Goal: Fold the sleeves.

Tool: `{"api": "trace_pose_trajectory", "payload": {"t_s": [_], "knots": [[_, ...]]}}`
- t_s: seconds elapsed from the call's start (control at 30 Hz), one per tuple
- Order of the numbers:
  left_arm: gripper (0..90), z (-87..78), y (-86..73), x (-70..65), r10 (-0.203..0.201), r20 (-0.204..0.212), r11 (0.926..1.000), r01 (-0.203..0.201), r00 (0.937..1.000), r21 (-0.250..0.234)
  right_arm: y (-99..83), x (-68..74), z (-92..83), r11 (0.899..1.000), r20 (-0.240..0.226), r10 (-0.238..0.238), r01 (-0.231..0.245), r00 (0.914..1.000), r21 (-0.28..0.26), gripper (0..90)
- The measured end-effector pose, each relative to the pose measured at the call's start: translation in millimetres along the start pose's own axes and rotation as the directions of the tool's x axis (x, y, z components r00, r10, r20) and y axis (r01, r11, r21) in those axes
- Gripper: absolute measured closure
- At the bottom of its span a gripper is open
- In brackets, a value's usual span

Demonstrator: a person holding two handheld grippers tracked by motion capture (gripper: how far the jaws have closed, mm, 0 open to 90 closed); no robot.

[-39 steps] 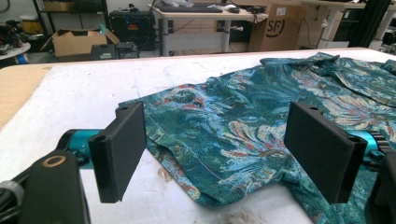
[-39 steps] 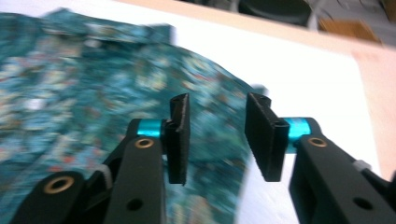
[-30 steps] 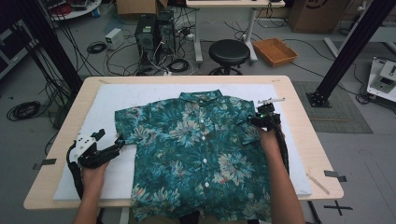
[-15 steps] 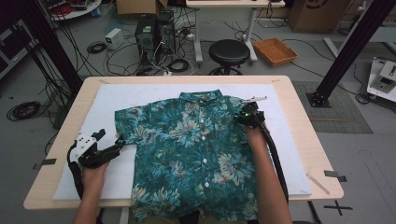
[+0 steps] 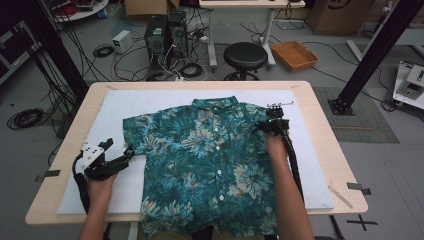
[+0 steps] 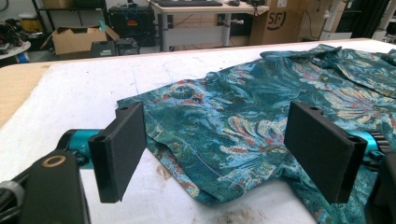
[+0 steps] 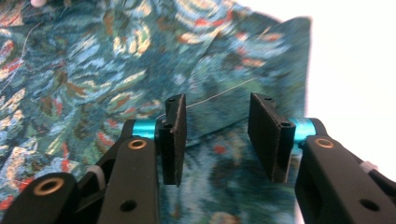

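A teal floral short-sleeved shirt [image 5: 210, 165] lies flat, front up and buttoned, on a white pad [image 5: 150, 107] that covers most of the wooden bench [image 5: 325, 145]; its collar points to the far edge and its hem hangs over the near edge between the person's forearms. The left tool [image 5: 127, 154] rests low over the pad just beside the shirt's left sleeve [image 5: 137, 135], jaws pointing toward it. In the left gripper view the left tool [image 6: 219, 149] stands wide open: the two black jaws are well apart, the sleeve hem [image 6: 187, 177] lies on the pad between them, and neither pad presses on the cloth. The right tool [image 5: 267, 125] sits over the shirt's right shoulder region, where the right sleeve has been folded inward onto the body so that the white pad shows bare beside it. In the right gripper view the right tool [image 7: 217, 135] is partly open; its jaws have just been opening, with a clear gap between them. The folded sleeve fabric [image 7: 261, 60] lies beneath and beyond the jaws, with no cloth pinched between them. A loose thread [image 7: 224, 93] crosses the gap above the fabric. Beyond the bench stand a black stool [image 5: 245, 55], an orange basket [image 5: 294, 54] and computer cases [image 5: 162, 35] with cables on the floor.
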State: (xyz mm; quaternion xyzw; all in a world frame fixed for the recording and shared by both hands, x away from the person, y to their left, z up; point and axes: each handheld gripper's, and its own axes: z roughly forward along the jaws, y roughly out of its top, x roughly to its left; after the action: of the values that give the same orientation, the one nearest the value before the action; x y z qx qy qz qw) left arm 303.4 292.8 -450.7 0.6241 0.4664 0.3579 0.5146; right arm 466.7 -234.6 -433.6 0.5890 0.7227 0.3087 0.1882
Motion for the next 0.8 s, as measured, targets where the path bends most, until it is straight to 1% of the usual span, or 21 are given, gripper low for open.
{"api": "trace_pose_trajectory", "payload": {"t_s": [0.07, 0.1, 0.13, 0.17, 0.2, 0.27, 0.3, 0.33, 0.37, 0.4, 0.43, 0.47, 0.53, 0.6, 0.67, 0.7, 0.73, 0.77, 0.8], "knots": [[21.2, -0.3, 0.0, 0.2, 0.003, 0.002, 1.0000, -0.003, 1.0000, 0.000, -0.5, 3.8, 5.6, 1.000, -0.014, -0.007, 0.007, 0.9999, 0.010, 66.8], [21.2, -0.3, 0.0, 0.2, 0.003, 0.002, 1.0000, -0.003, 1.0000, 0.000, -0.5, 5.6, 7.1, 1.000, -0.011, -0.005, 0.005, 0.9999, 0.005, 72.5], [21.2, -0.3, 0.0, 0.2, 0.004, 0.003, 1.0000, -0.004, 1.0000, 0.001, 0.3, 6.4, 8.2, 1.000, -0.020, -0.015, 0.015, 0.9997, 0.002, 79.9], [21.2, 0.0, 0.0, 0.0, 0.001, 0.004, 1.0000, -0.001, 1.0000, -0.001, 1.1, 7.4, 9.6, 1.000, -0.033, -0.020, 0.020, 0.9993, 0.001, 82.8], [21.3, 0.1, 0.0, -0.1, 0.000, 0.005, 1.0000, 0.000, 1.0000, 0.000, 2.4, 9.2, 10.5, 0.999, -0.030, -0.043, 0.043, 0.9987, 0.004, 87.6], [21.2, 0.3, 0.1, -0.1, 0.001, 0.005, 1.0000, -0.001, 1.0000, 0.004, 6.2, 14.7, 12.9, 0.995, -0.023, -0.100, 0.100, 0.9947, -0.003, 88.9], [21.3, 0.5, 0.2, -0.1, 0.002, 0.006, 1.0000, -0.002, 1.0000, 0.005, 8.5, 18.2, 13.6, 0.992, -0.027, -0.125, 0.124, 0.9918, -0.011, 89.0], [21.3, 0.6, 0.2, -0.2, 0.001, 0.007, 1.0000, -0.001, 1.0000, 0.007, 11.0, 21.7, 14.2, 0.989, -0.050, -0.143, 0.142, 0.9885, -0.029, 89.0], [21.3, 0.6, 0.2, -0.1, 0.002, 0.006, 1.0000, -0.002, 1.0000, 0.007, 13.6, 25.0, 14.6, 0.987, -0.091, -0.158, 0.153, 0.9833, -0.056, 88.9], [21.3, 0.7, 0.2, -0.2, 0.001, 0.007, 1.0000, -0.001, 1.0000, 0.007, 15.9, 28.5, 14.4, 0.983, -0.138, -0.168, 0.156, 0.9760, -0.094, 88.1], [21.3, 0.6, 0.2, 0.0, 0.002, 0.007, 1.0000, -0.002, 1.0000, 0.008, 17.3, 31.7, 13.0, 0.978, -0.176, -0.182, 0.159, 0.9675, -0.136, 85.0], [21.3, 0.6, 0.2, 0.1, 0.002, 0.008, 1.0000, -0.002, 1.0000, 0.008, 18.7, 34.0, 10.6, 0.973, -0.180, -0.191, 0.162, 0.9649, -0.167, 81.1], [21.3, 0.5, 0.2, 0.1, 0.002, 0.011, 1.0000, -0.002, 0.9999, 0.007, 20.8, 34.4, 4.8, 0.966, -0.170, -0.194, 0.158, 0.9661, -0.203, 78.0], [21.3, 0.5, 0.1, -0.3, 0.003, 0.012, 1.0000, -0.003, 0.9999, 0.004, 21.6, 30.9, -2.7, 0.961, -0.136, -0.203, 0.171, 0.9698, -0.218, 75.6], [21.3, 0.5, 0.1, -0.5, 0.006, 0.011, 1.0000, -0.006, 0.9999, 0.005, 20.4, 25.1, -10.8, 0.956, -0.076, -0.213, 0.192, 0.9740, -0.222, 73.7], [21.3, 0.5, 0.2, -0.4, 0.008, 0.012, 1.0000, -0.008, 0.9999, 0.005, 18.9, 21.7, -14.5, 0.956, -0.035, -0.214, 0.202, 0.9762, -0.214, 71.6], [21.3, 0.4, 0.2, -0.5, 0.008, 0.011, 0.9999, -0.008, 0.9999, 0.008, 17.0, 17.9, -17.4, 0.956, 0.013, -0.225, 0.223, 0.9742, -0.192, 67.3], [21.3, 0.5, 0.3, -0.5, 0.009, 0.010, 0.9999, -0.009, 0.9999, 0.009, 14.3, 14.0, -19.6, 0.956, 0.060, -0.240, 0.247, 0.9689, -0.160, 63.9], [21.3, 0.6, 0.3, -0.6, 0.009, 0.010, 0.9999, -0.009, 0.9999, 0.010, 10.5, 8.6, -21.3, 0.958, 0.090, -0.242, 0.253, 0.9661, -0.138, 62.4]]}}
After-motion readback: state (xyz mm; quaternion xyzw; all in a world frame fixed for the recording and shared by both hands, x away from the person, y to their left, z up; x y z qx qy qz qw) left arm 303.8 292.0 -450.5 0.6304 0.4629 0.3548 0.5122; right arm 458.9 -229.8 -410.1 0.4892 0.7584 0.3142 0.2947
